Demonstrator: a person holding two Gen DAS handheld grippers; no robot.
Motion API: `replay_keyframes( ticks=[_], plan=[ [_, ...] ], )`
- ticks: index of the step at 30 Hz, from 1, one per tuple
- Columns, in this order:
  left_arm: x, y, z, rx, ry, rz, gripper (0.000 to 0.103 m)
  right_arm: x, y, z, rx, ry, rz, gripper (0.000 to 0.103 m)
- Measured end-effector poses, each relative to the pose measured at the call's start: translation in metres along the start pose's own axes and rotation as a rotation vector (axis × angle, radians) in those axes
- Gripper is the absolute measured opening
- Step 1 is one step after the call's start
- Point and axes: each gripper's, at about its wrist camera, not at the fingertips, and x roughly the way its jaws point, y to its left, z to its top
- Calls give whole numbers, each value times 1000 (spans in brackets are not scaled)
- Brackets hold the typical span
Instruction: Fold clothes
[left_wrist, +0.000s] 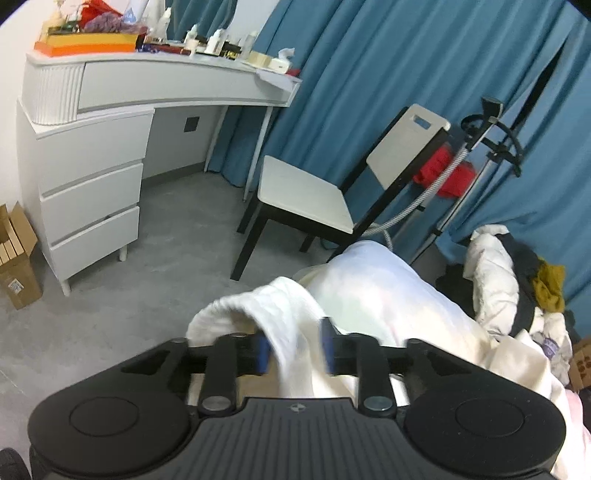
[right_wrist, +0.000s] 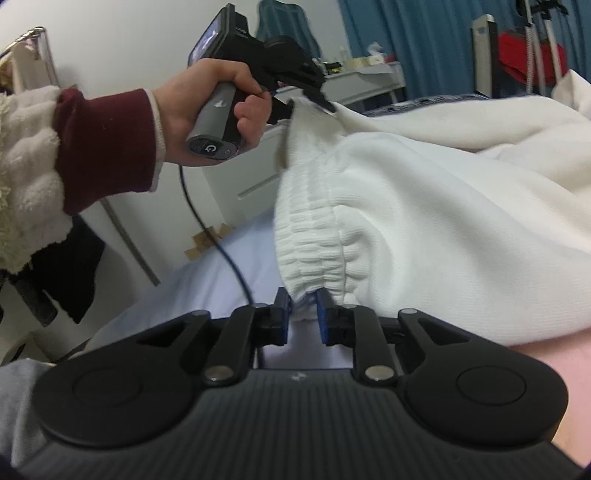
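The right gripper's blue-padded fingers (right_wrist: 322, 317) stand a little apart with the bottom corner of a ribbed elastic waistband (right_wrist: 306, 236) pinched between them; the right gripper (right_wrist: 302, 318) grasps that corner, with cloth bunched in the gap. The tool points forward and slightly upward along the band.

At the far end of the same waistband the left gripper (right_wrist: 310, 98) bites the upper corner, its tips buried in the fabric. The person's left hand (right_wrist: 210, 107) is wrapped round the grey handle with one finger curled at the trigger, wrist level, in a maroon cuff under a fluffy cream sleeve (right_wrist: 29, 177). A dark cable hangs down from the handle.

In the left wrist view, its blue pads (left_wrist: 263, 350) sit wider apart, and a thick fold of the white garment (left_wrist: 291, 325) passes between them; the left gripper (left_wrist: 295, 349) grasps this fold, though motion blur softens the contact.

The white garment (right_wrist: 443, 221) is soft knit sweatpants, its waistband stretched taut between the two grippers and held above a pale blue sheet (right_wrist: 207, 284). The body of the cloth billows away to the right of the waistband in rounded, loose folds, creamy white and clean.

Beyond the waistband stand a white dressing table (left_wrist: 110, 122), a white-seated chair (left_wrist: 306, 195) and blue curtains (left_wrist: 369, 74).
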Motion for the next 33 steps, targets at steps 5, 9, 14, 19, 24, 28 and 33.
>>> replay_keyframes(
  ticks=[5, 9, 14, 19, 24, 28, 33],
  plan=[
    [-63, -8, -13, 86, -27, -5, 74, -12, 9, -2, -16, -51, 56, 96],
    [-120, -27, -29, 173, -59, -37, 80, -37, 23, 1, -76, -111, 22, 97],
    [-179, -65, -61, 257, -102, -123, 82, -89, 20, 19, -37, -194, -61, 97],
    [-214, -115, -110, 286, -121, -196, 82, -158, -3, 36, -3, -263, -222, 97],
    [-235, -163, -169, 345, -96, -286, 82, -218, -30, 39, 17, -318, -370, 97],
    [-246, -195, -211, 436, -115, -323, 82, -256, -55, 32, 20, -347, -477, 97],
    [-242, -215, -266, 494, -172, -357, 87, -282, -86, 7, 98, -412, -563, 97]
  ],
)
